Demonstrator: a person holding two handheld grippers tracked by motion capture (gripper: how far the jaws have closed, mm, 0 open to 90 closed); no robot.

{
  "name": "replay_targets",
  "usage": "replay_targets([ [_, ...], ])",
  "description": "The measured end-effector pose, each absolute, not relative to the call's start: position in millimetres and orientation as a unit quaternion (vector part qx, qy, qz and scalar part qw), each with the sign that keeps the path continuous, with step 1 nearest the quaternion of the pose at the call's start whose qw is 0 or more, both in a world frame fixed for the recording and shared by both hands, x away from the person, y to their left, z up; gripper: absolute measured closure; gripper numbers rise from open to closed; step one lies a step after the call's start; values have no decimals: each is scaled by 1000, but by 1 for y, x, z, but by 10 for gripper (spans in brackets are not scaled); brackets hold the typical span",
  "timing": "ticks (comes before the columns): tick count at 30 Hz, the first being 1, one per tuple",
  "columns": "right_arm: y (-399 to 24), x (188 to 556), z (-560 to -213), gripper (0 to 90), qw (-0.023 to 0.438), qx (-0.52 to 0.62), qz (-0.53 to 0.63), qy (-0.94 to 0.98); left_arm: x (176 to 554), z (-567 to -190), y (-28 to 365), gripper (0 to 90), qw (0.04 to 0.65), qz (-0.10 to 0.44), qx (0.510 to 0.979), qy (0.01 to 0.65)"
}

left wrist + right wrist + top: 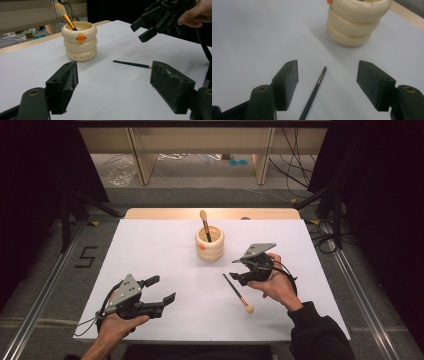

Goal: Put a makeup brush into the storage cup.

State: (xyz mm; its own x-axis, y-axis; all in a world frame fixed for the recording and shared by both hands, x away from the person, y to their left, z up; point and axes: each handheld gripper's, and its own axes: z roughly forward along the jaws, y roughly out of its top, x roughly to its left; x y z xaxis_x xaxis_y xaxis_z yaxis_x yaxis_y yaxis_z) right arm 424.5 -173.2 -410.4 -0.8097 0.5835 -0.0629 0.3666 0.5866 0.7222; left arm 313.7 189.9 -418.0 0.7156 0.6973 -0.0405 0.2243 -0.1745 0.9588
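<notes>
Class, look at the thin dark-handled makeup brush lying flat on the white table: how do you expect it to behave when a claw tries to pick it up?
The thin dark-handled makeup brush looks stiff and probably light, being so slender. Its round handle may roll if nudged on the smooth white table. Lying flat, it gives the open right claw little height to pinch, so it could slip.

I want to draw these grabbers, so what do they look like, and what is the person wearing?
Each gripper is black, with two chunky black jaws and a grey three-cornered plate on top. The left gripper trails a black cable near the table's edge. The right gripper has a black cable looping by the wrist. The right arm wears a dark sleeve; the left forearm is bare.
</notes>
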Motion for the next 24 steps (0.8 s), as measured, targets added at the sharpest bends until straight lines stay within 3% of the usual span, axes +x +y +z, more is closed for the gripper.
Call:
replay_targets([
  [24, -172, 407, -435, 360, 124, 266, 295, 909, 315, -417, 192, 223, 561, 209, 734, 320],
])
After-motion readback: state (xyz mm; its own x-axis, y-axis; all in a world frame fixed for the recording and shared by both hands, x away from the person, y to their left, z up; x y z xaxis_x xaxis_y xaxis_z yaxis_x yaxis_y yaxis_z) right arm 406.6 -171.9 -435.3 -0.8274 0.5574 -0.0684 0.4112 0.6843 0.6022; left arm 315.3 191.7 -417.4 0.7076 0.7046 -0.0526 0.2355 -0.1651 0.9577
